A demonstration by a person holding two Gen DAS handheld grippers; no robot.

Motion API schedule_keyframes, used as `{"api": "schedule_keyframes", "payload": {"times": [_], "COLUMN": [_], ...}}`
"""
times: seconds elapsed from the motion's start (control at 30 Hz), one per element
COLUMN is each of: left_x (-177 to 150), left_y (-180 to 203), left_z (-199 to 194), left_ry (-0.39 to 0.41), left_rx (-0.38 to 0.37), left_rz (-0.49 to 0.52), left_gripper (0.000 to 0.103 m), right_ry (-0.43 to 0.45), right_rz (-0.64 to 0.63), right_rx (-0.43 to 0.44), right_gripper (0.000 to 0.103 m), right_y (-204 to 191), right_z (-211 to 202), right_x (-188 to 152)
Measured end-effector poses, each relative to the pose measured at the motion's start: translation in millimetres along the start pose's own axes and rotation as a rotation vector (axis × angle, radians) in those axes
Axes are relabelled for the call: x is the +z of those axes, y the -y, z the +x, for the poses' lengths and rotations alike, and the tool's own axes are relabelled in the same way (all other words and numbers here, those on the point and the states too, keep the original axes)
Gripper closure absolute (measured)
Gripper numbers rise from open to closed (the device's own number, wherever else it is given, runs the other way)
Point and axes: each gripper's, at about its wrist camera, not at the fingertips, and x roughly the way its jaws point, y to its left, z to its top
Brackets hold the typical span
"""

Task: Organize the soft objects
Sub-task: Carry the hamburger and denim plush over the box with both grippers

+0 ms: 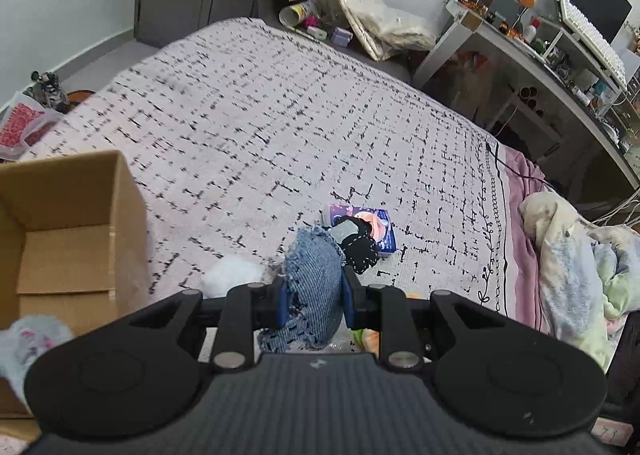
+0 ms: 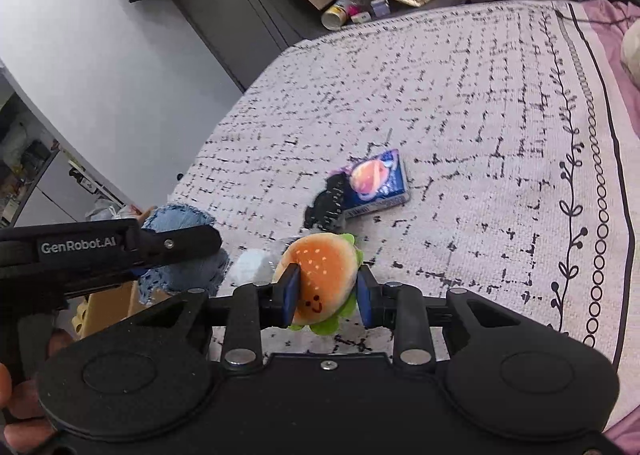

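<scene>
Where the two wrist views begin, nearest item first:

Left gripper (image 1: 314, 301): fingers closed on a frayed denim piece (image 1: 314, 275), held above the bed (image 1: 280, 115).

Right gripper (image 2: 328, 295): fingers closed on a burger plush (image 2: 326, 275) with orange bun, green frill and stitched smile, held above the bed.

Cardboard box (image 1: 72, 215): open, at the left edge of the left wrist view, beside the bed; a pale fuzzy item (image 1: 28, 339) lies at its near corner.

White fluffy wad (image 1: 230, 275): on the bedspread, just left of the denim.

Black stitched fabric item (image 1: 360, 247): on the bedspread, overlapping a purple printed packet (image 1: 380, 227).

Rumpled blanket (image 1: 580, 255): right side of the bed.

Cluttered bench (image 1: 540, 47): far right, with monitor and keyboard.
</scene>
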Motion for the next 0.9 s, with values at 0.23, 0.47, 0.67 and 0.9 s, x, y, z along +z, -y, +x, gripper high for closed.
{"api": "schedule_keyframes", "payload": {"times": [0.23,0.47,0.67,0.9], "left_x": [-6.9,-18.3,-19.5,-18.6], "left_y": [-13.1,-33.7,-50.9,-84.2], "left_z": [-34.2,-57.5,-78.7,-92.0], "left_ry": [0.045,0.06,0.121,0.143], "left_rx": [0.011,0.033,0.066,0.095], "left_rz": [-0.029,-0.068,-0.076,-0.15], "left_gripper": [0.078,0.078,0.078,0.078], "right_ry": [0.046,0.07,0.091,0.094], "right_rz": [-0.029,-0.048,-0.087,-0.161], "right_rx": [0.017,0.028,0.049,0.055], "right_gripper": [0.074,0.074,0.074,0.074], "right_y": [-15.8,-27.2,-43.1,-72.3], "right_z": [-16.7,-23.7,-31.0,-33.0], "right_x": [0.3,-5.6,-10.0,-0.3]}}
